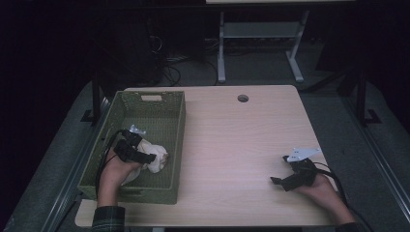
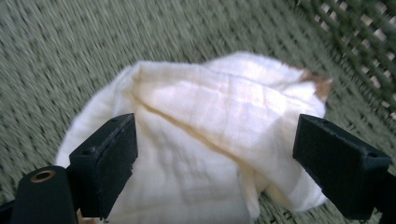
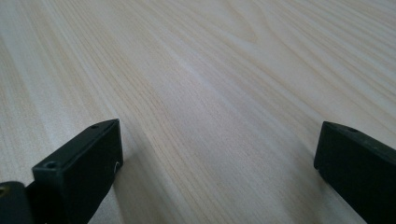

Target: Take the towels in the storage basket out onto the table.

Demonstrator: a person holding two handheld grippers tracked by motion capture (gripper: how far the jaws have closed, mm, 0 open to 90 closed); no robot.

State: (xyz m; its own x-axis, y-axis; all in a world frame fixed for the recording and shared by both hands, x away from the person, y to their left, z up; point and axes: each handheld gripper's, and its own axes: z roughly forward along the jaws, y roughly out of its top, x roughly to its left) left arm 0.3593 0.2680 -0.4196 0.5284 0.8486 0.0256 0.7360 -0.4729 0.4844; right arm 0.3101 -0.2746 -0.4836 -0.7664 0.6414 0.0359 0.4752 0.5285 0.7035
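Your left gripper [image 2: 215, 154], jaws wide, straddles the cloth [image 2: 201, 140] inside the basket [image 1: 175, 126]; your right gripper [image 3: 219, 168] rests wide open, holding nothing, on the table [image 1: 232, 140].

One white cloth [image 1: 155, 157], one green basket [image 1: 175, 126], one table [image 1: 241, 140], two tongs.

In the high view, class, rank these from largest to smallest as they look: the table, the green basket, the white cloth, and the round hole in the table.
1. Table
2. Basket
3. Cloth
4. Hole
None look close in size.
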